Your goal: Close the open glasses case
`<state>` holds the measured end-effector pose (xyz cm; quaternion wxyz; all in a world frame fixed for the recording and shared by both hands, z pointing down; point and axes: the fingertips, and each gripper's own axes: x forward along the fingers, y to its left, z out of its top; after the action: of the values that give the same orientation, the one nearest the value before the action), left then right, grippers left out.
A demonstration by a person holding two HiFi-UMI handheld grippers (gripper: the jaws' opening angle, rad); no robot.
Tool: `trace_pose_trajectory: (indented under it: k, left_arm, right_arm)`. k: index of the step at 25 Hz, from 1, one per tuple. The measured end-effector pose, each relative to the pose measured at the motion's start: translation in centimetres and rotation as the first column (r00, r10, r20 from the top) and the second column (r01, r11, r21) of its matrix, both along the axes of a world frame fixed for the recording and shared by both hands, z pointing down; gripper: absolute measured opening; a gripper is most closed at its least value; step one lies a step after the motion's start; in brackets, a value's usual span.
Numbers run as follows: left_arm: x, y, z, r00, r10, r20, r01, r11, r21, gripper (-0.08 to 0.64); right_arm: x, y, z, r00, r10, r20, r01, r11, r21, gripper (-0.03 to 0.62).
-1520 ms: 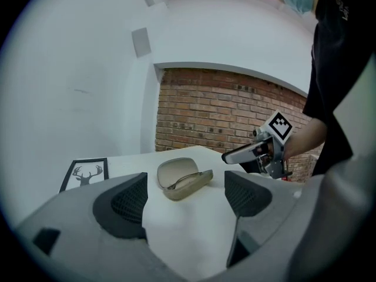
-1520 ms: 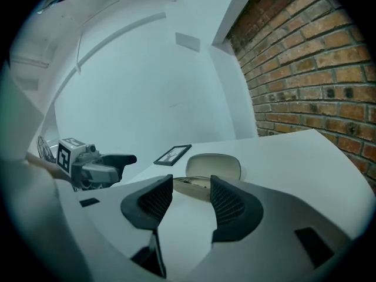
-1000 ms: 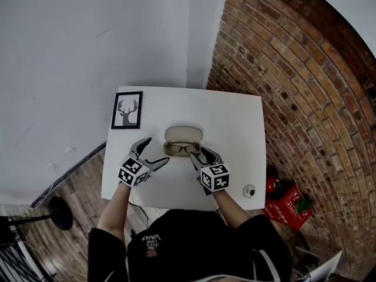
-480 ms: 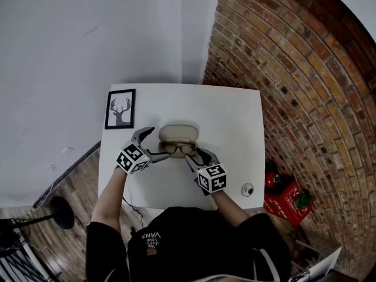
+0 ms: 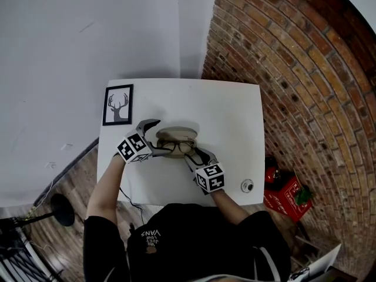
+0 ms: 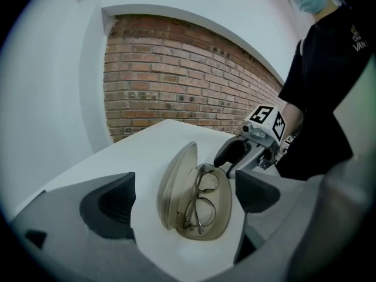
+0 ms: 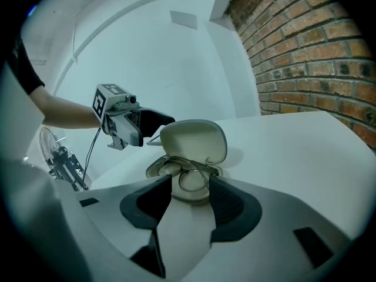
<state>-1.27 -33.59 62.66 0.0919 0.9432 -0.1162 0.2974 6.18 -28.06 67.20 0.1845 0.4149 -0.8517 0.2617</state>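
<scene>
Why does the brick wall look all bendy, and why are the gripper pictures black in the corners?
Head view: a wide lens bows the brick wall into curves. Left gripper view: same bulge, and the round picture leaves black corners. Right gripper view: black corners again; the glasses case casts only a faint shadow on the table.

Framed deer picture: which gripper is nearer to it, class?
Left. The left gripper, jaws opening around the glasses case, is close to the deer picture; the right gripper is farther, across the case.
</scene>
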Motion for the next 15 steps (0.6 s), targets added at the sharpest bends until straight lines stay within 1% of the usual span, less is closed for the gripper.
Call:
trace_pose_trajectory:
  k: [8, 15]
  left_arm:
    - [0.7, 2.5, 0.2, 0.996, 0.081, 0.021, -0.081, 0.997, -0.009, 0.526]
    - [0.8, 4.0, -0.2, 0.998, 0.064, -0.012, -0.064, 0.998, -0.010, 0.526]
  right_arm:
    - [0.0, 0.1, 0.0, 1.000, -0.014, -0.001, 0.014, 1.000, 0.005, 0.196]
    - [0.4, 0.2, -0.2, 1.000, -0.005, 0.008, 0.005, 1.000, 0.001, 0.196]
